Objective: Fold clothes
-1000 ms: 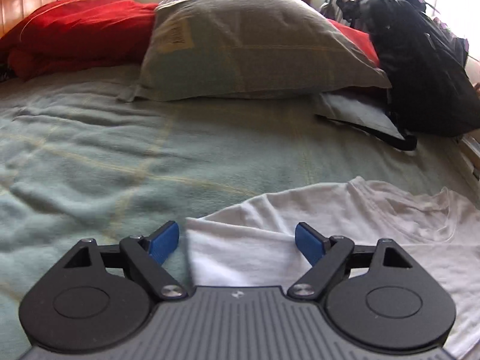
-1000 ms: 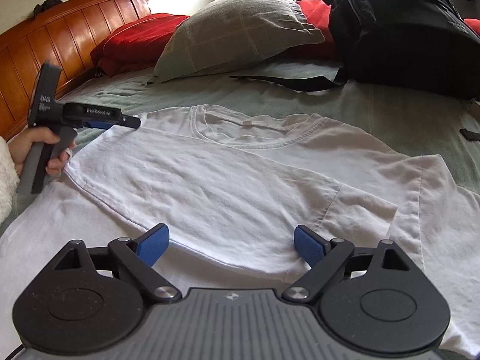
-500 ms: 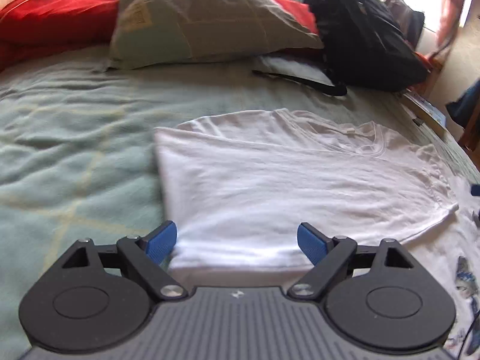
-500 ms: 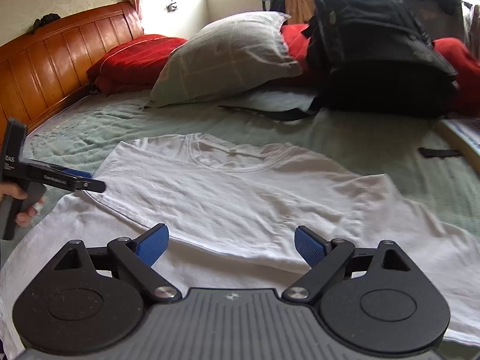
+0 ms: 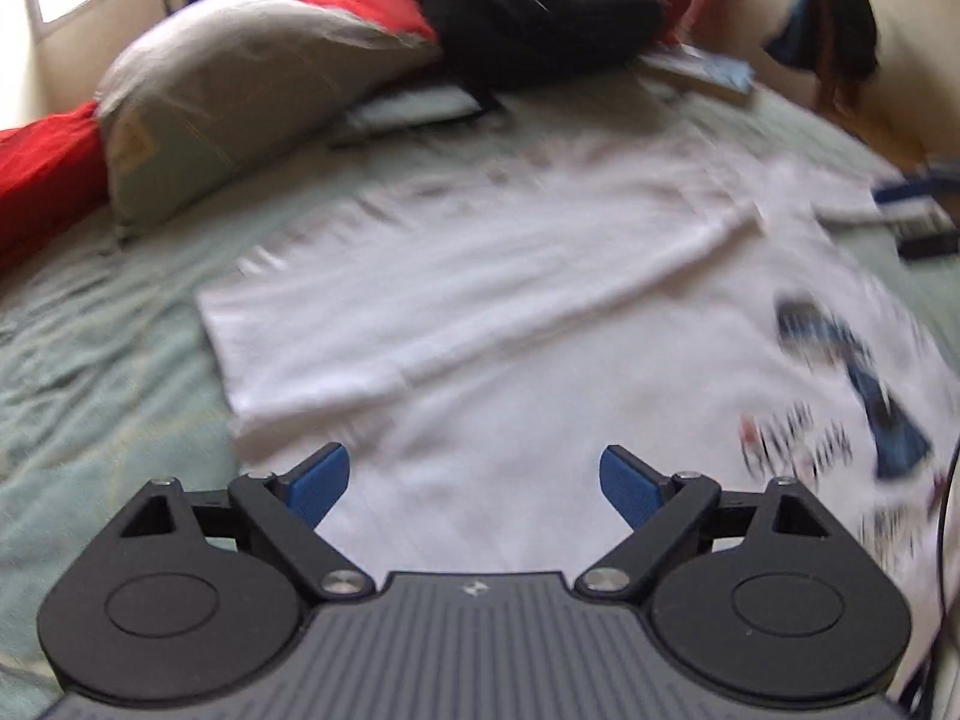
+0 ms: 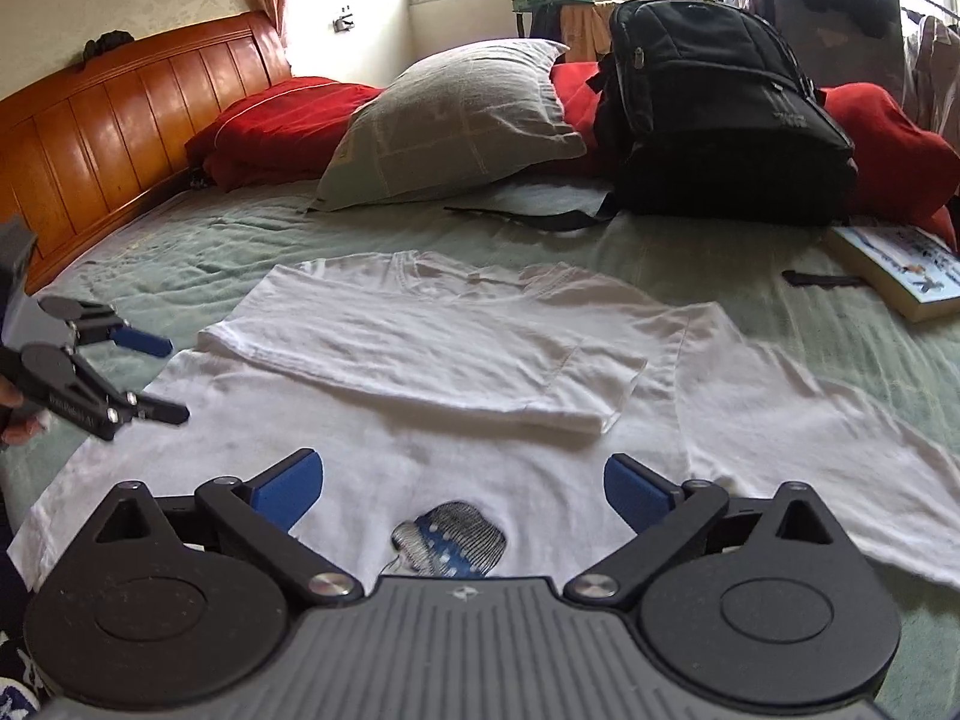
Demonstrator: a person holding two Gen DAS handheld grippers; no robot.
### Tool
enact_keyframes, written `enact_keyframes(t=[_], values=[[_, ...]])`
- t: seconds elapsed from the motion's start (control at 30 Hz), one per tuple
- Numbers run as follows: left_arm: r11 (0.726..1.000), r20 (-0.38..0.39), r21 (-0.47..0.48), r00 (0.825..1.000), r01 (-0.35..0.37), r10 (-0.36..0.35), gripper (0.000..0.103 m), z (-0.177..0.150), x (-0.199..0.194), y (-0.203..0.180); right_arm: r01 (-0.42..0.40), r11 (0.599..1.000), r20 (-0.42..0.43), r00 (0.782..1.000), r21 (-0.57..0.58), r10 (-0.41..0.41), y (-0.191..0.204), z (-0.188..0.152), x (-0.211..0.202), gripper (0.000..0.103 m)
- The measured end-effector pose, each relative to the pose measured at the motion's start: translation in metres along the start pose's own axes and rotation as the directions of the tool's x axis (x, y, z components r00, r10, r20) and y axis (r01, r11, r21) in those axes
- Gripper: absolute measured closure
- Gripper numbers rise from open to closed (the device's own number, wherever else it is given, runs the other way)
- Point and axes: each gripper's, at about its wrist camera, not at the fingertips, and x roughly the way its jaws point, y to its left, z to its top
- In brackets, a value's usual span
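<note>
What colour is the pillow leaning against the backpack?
Grey-green with a faint pale grid pattern; the pillow shows best in the right wrist view.

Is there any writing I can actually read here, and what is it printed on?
Nothing reads clearly.
Left gripper, side: small pale lettering, too small.
Backpack: small brand mark, too small.
Book cover: print, illegible.
T-shirt print: picture, no legible words.

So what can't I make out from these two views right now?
- T-shirt print: left wrist view, smeared by motion blur.
- Same print: right wrist view, lower part behind the right gripper's body.
- Book: cover text too small.
</note>
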Motion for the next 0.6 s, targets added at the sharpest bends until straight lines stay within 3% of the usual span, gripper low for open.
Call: enact_keyframes(t=[0.13,0.23,0.4,0.53,0.6], values=[[0.990,-0.021,-0.141,0.999,0.025,-0.028,0.012,-0.044,0.000,0.008,-0.024,0.999,-0.031,0.999,0.028,0.025,0.006,-0.015,0.001,0.001],[0.985,-0.005,-0.170,1.000,0.014,-0.015,0.010,-0.071,-0.020,0.005,-0.020,1.000,-0.062,0.998,0.020,0.021,0.013,-0.030,0.000,0.001],[0.994,-0.026,-0.101,0.998,-0.052,0.050,0.009,-0.103,-0.060,-0.017,-0.005,1.000,-0.095,0.995,0.007,0.006,0.022,-0.052,-0.007,0.001],[0.996,0.077,0.011,0.993,-0.093,0.092,0.009,-0.113,-0.082,-0.050,-0.031,0.999,-0.072,0.997,-0.013,0.030,0.038,-0.064,-0.014,0.001],[0.994,0.081,0.025,0.991,-0.111,0.109,0.009,-0.120,-0.081,-0.060,-0.063,0.997,-0.057,0.996,-0.043,0.061,0.048,-0.068,-0.016,0.001]])
